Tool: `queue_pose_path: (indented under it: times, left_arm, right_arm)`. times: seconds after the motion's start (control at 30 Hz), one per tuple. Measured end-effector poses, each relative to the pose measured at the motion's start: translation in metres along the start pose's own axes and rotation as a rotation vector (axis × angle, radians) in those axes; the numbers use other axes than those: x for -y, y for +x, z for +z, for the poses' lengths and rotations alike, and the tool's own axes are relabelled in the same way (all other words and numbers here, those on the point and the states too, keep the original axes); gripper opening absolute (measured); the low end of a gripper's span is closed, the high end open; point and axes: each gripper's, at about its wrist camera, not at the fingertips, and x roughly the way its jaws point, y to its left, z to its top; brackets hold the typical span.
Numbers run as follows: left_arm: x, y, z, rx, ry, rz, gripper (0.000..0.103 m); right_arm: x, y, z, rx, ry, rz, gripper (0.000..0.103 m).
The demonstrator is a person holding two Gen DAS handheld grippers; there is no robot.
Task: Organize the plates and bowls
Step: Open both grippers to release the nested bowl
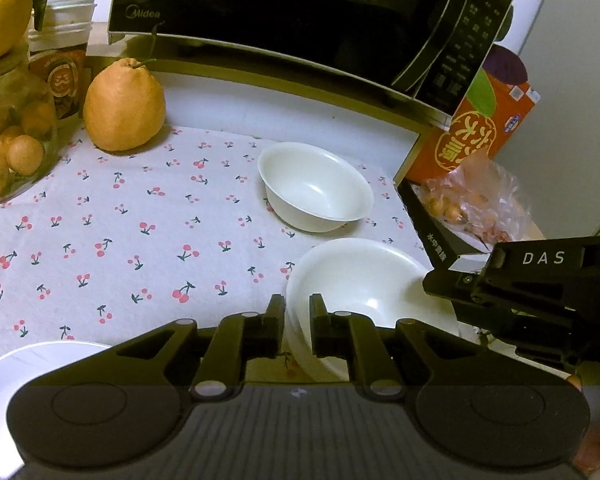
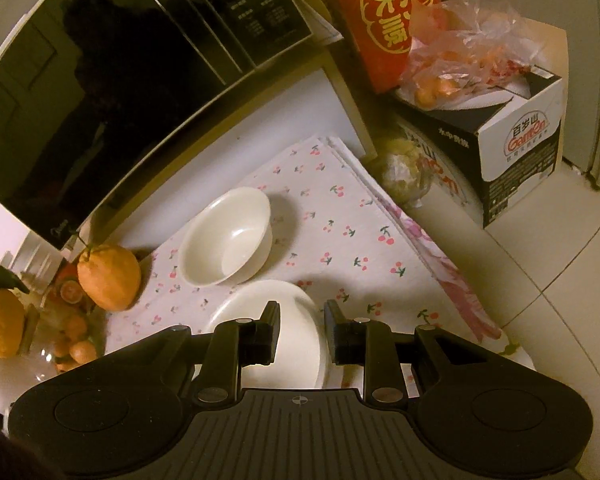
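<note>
A stack of white bowls (image 1: 364,280) sits on the cherry-print cloth (image 1: 120,232) near the front right. My left gripper (image 1: 298,320) has its fingers on either side of the stack's left rim, shut on it. A single white bowl (image 1: 316,186) stands behind the stack. A white plate (image 1: 24,364) lies at the front left. In the right wrist view my right gripper (image 2: 302,320) straddles the stack's right rim (image 2: 276,320) with a gap, open. The single bowl (image 2: 226,236) stands beyond it. The right gripper's body (image 1: 540,280) shows at the right of the left wrist view.
A black microwave (image 1: 284,12) stands at the back. A large orange citrus (image 1: 124,106) and a glass jar of small oranges (image 1: 12,148) are at the left. A red carton (image 1: 476,128), a bag of fruit (image 1: 472,196) and a black-and-white box (image 2: 516,148) crowd the right.
</note>
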Motion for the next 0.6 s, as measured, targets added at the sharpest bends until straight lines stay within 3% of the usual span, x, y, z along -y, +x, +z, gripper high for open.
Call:
queue_pose_path:
  times: [0.2,0.37,0.43,0.5,0.6]
  left_arm:
    - [-0.002,-0.002,0.001,-0.003,0.005,-0.005,0.022]
    - [-0.004,-0.008,0.002,-0.019,0.013,-0.014,0.030]
    - [-0.004,-0.013,0.002,-0.023,0.023,-0.021,0.042]
    - [-0.005,-0.018,0.004,-0.046,0.026,-0.034,0.056]
    - [-0.004,-0.025,0.005,-0.071,0.038,-0.049,0.068]
  right_arm:
    - [0.003,-0.001,0.001,-0.005,0.000,-0.004,0.027]
    - [0.001,-0.006,0.002,-0.002,-0.007,0.010,0.046]
    - [0.000,-0.009,0.002,0.002,-0.008,0.020,0.051]
    - [-0.001,-0.012,0.003,0.003,-0.012,0.026,0.066]
    - [-0.001,-0.016,0.003,0.009,-0.022,0.028,0.075]
